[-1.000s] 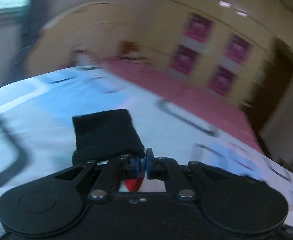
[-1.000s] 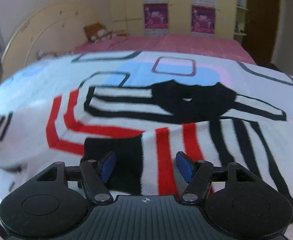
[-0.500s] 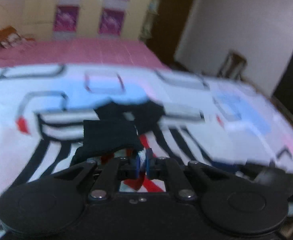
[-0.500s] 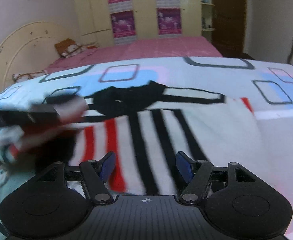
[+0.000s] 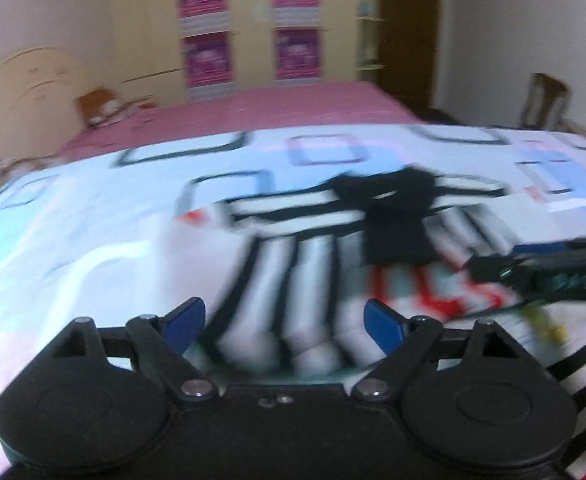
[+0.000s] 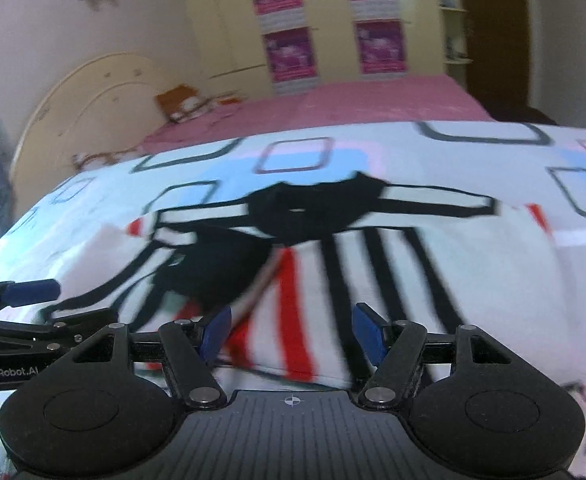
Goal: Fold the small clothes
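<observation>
On the patterned bed cover, the striped sweater lies spread with its black cuffed sleeve laid over the chest; left gripper and right gripper hover near its near edge, fingers spread apart, grasping nothing.

The left gripper has its blue-padded fingers spread wide apart with nothing between them, pointing forward and slightly down. The right gripper is likewise spread, its blue pads clear of any hold. Each device shows at the edge of the other's view, side by side and close together at about the same height.
</observation>
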The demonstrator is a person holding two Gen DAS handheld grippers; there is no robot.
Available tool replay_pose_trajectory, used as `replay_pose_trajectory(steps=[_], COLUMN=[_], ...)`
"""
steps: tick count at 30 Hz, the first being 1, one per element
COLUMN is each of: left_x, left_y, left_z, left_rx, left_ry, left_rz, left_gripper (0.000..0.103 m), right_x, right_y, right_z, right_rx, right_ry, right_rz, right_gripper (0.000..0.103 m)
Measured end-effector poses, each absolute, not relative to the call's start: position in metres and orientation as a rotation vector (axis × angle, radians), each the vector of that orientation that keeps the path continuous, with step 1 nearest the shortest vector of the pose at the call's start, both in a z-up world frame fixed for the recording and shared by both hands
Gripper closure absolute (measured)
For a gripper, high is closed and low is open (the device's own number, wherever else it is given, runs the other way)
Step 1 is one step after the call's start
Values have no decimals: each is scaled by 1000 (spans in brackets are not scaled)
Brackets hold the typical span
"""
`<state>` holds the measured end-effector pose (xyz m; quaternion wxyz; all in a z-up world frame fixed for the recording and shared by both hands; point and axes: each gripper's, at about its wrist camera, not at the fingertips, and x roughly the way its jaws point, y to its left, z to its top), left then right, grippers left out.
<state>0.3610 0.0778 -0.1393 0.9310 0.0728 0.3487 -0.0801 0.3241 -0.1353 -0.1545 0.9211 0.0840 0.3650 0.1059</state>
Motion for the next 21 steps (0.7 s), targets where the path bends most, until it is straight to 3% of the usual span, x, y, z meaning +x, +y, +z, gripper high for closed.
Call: replay_pose_trajectory(steps=[9, 11, 12, 13, 14, 21], left_x=[351, 355, 359, 362, 366, 366], left_y=[118, 116, 115, 114, 113, 108], left_z=[-163, -166, -168, -168, -169, -174], left_rx=[179, 178, 177, 175, 170, 198], left_ry=[774, 764, 758, 754, 753, 732], left_rz=[10, 11, 14, 13, 11, -8], left_gripper=[18, 25, 27, 34, 45, 78], right_x=[349, 354, 357, 360, 362, 355], right_y=[-86, -79, -79, -81, -83, -130], right_z=[-168, -170, -172, -173, -173, -148], right_rx=[81, 35, 35, 50, 76, 125], right_ry=[781, 786, 787, 797, 820, 722], right_rz=[252, 232, 228, 232, 238, 124], right_gripper=[37, 37, 40, 72, 88, 92])
